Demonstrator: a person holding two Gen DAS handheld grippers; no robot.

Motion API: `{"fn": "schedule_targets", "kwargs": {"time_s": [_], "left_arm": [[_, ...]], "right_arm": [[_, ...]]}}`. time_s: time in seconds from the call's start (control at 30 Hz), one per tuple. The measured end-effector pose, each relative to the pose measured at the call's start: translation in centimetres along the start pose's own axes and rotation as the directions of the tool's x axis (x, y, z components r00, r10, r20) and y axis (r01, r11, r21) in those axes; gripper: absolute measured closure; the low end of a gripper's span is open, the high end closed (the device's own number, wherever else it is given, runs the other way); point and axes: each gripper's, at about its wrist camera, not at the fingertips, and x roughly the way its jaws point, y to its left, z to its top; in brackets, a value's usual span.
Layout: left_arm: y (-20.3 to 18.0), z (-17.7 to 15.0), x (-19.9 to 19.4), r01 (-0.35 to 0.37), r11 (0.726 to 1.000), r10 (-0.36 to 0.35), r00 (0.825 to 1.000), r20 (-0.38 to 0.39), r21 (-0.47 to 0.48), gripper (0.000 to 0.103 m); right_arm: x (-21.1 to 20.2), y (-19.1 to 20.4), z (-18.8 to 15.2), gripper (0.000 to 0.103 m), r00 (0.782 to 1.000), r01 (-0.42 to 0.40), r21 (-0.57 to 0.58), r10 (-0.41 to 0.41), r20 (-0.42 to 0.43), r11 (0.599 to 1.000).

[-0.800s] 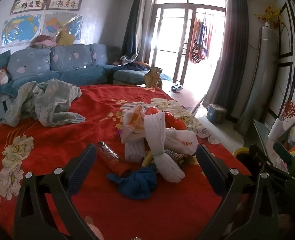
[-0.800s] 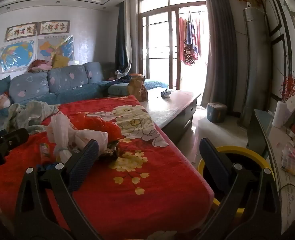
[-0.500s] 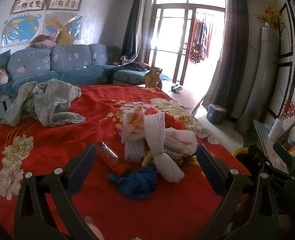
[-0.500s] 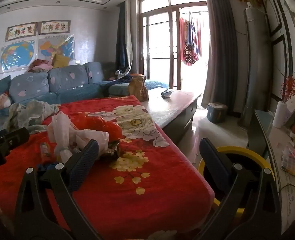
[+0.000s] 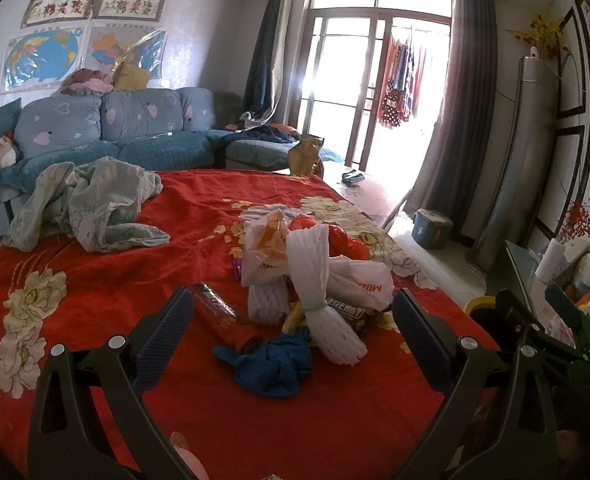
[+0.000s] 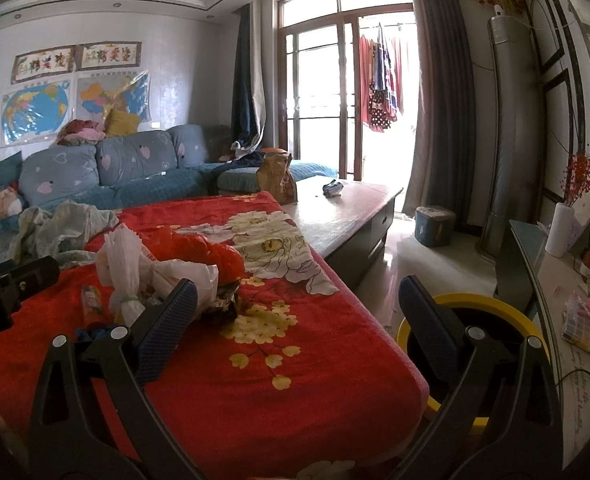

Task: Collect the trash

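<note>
A pile of trash lies on the red flowered blanket (image 5: 95,280): white foam netting (image 5: 315,280), white plastic bags (image 5: 359,280), a red bag (image 5: 343,240), an orange tube (image 5: 223,316), a candy bar wrapper (image 5: 347,312) and a crumpled blue cloth (image 5: 275,364). My left gripper (image 5: 291,320) is open and empty, just short of the pile. My right gripper (image 6: 295,312) is open and empty over the blanket's right edge; the pile (image 6: 155,272) lies to its left. A yellow-rimmed bin (image 6: 475,320) stands on the floor beside the blanket.
Grey crumpled clothes (image 5: 91,200) lie at the blanket's far left. A blue sofa (image 5: 135,136) stands behind. A wooden table (image 6: 343,212) with a brown paper bag (image 6: 277,178) adjoins the blanket. A glass side table (image 6: 555,280) is at right.
</note>
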Motion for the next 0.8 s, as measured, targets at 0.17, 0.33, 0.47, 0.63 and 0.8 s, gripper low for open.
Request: {"fn": "schedule_targets", "kwargs": {"time_s": [0.17, 0.33, 0.47, 0.63, 0.8], "left_arm": [[0.01, 0.01, 0.00, 0.000, 1.000, 0.000, 1.000, 0.000, -0.002, 0.006], [0.01, 0.00, 0.01, -0.001, 1.000, 0.001, 1.000, 0.000, -0.001, 0.006], [0.01, 0.00, 0.00, 0.000, 1.000, 0.000, 1.000, 0.000, -0.002, 0.006], [0.01, 0.00, 0.00, 0.000, 1.000, 0.000, 1.000, 0.000, -0.002, 0.006], [-0.03, -0.03, 0.00, -0.001, 1.000, 0.001, 1.000, -0.003, -0.005, 0.006]], "right_arm": [[-0.04, -0.04, 0.01, 0.010, 1.000, -0.002, 0.002, 0.002, 0.001, 1.000], [-0.01, -0.05, -0.02, 0.010, 1.000, -0.003, 0.002, 0.003, 0.000, 1.000], [0.00, -0.05, -0.05, 0.010, 1.000, -0.001, 0.003, 0.001, 0.001, 1.000], [0.08, -0.04, -0.10, 0.010, 1.000, -0.003, 0.004, 0.003, 0.000, 1.000], [0.14, -0.06, -0.15, 0.010, 1.000, -0.002, 0.006, 0.002, -0.003, 1.000]]}}
